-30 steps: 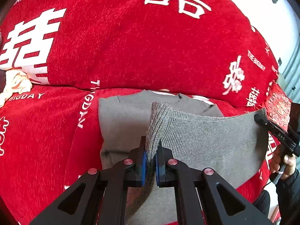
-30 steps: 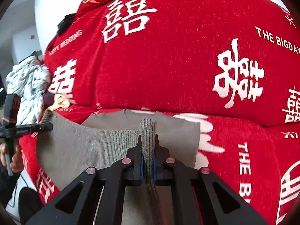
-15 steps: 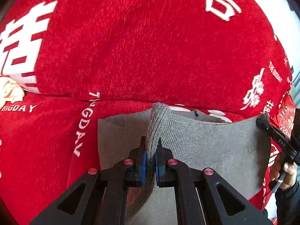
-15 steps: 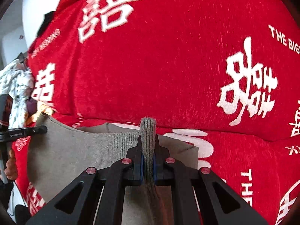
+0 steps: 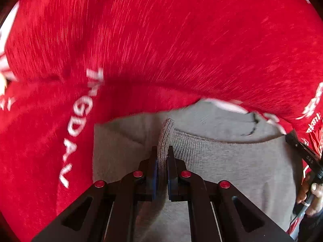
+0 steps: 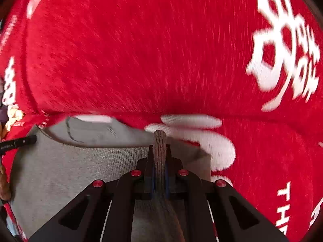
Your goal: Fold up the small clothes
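Observation:
A grey knit garment [image 5: 232, 161] lies on a red sofa seat, its near ribbed edge lifted and folded over its far part. My left gripper [image 5: 162, 153] is shut on the left end of that ribbed edge. My right gripper [image 6: 159, 151] is shut on the right end of the same garment [image 6: 70, 169]. In the left wrist view the right gripper [image 5: 300, 147] pinches the cloth at the far right. In the right wrist view the left gripper [image 6: 18, 142] shows at the far left. The views are motion-blurred.
The red sofa backrest [image 5: 161, 40] with white lettering rises close behind the garment and fills most of both views [image 6: 141, 50]. The red seat cushion [image 5: 50, 141] spreads to the left. A hand [image 5: 310, 189] holds the right gripper.
Both grippers have carried the ribbed edge forward toward the backrest, laying more of the garment over its far part. The backrest now looms closer in both views.

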Demonstrator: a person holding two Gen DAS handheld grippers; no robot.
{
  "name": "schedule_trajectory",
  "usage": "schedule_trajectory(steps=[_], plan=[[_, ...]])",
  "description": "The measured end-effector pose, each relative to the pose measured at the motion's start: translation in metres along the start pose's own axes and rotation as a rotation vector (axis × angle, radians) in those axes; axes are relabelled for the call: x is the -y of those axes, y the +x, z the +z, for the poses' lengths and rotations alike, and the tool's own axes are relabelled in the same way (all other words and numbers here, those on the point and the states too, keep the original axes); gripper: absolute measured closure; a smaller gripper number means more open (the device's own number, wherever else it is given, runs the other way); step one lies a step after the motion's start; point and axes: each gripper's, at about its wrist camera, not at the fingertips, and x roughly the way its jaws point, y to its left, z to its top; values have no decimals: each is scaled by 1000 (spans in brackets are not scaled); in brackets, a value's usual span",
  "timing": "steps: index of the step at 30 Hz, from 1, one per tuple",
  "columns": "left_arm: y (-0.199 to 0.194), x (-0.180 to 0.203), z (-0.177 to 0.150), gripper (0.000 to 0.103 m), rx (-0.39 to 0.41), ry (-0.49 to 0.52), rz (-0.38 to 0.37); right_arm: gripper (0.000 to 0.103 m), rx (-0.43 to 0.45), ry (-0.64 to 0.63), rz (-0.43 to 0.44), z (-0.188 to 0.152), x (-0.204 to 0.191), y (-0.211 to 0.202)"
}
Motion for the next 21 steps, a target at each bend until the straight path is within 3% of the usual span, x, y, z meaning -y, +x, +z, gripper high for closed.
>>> schedule_trajectory(steps=[4, 7, 10, 11, 15, 18, 21], plan=[[-7, -6, 1, 94, 4, -47, -36, 85, -68, 38, 27, 2, 10, 8], [-20, -6, 2, 94, 7, -44, 4, 75, -27, 59, 8, 0, 18, -10], [-48, -3, -5, 94, 48, -14, 55, 38, 41, 77, -35, -10, 23, -43], [-54, -4, -7, 94, 60, -4, 61, 33, 67, 69, -39, -12, 21, -53], [-81, -1, -25, 94, 102, -4, 97, 32, 107, -10, -5, -37, 1, -88], [-77, 17, -45, 94, 65, 6, 15, 30, 78, -109, 22, -64, -27, -90], [-66, 45, -67, 94, 36, 84, 17, 30, 24, -202, 7, -87, -54, -76]])
